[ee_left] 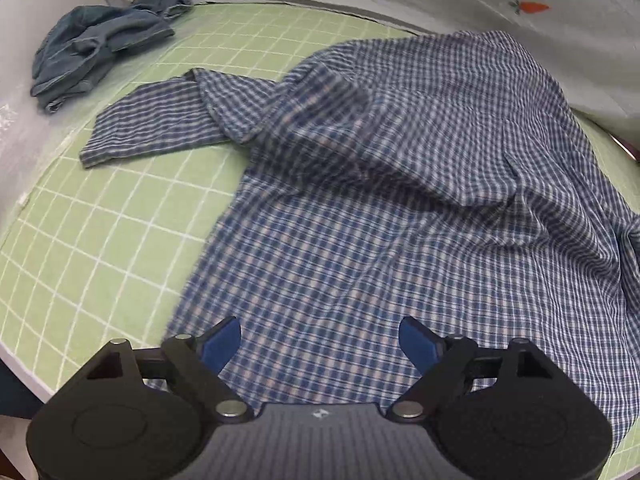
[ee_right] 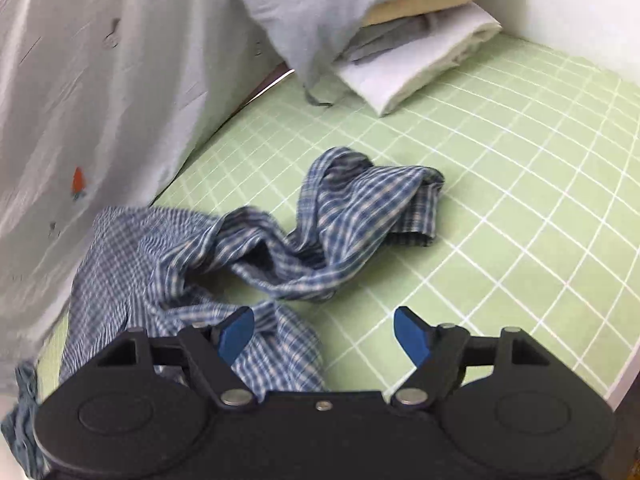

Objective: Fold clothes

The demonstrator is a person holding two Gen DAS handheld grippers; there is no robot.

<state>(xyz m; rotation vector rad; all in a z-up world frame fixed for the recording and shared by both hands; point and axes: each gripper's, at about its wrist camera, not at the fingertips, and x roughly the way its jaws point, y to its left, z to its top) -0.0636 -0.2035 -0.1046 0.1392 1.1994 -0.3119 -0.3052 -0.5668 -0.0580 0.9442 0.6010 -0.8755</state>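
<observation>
Both hand-held grippers hang released, gripping nothing, probably lining up for corners. Right under and ahead of the left hand-held gripper [ee_left: 320,344] the plaid shirt [ee_left: 400,200] sprawls on the counter [ee_left: 100,240], sleeve flat. Only the right hand-held gripper [ee_right: 324,332] view shows the other sleeve [ee_right: 360,208] twisted ahead, plus folded clothes [ee_right: 420,48] farther off.

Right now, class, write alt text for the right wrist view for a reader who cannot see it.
A rumpled blue checked shirt lies on a green grid mat, one sleeve twisted outward. The right tongs hover open above it, holding nothing. Folded clothes are stacked at the far edge.
</observation>
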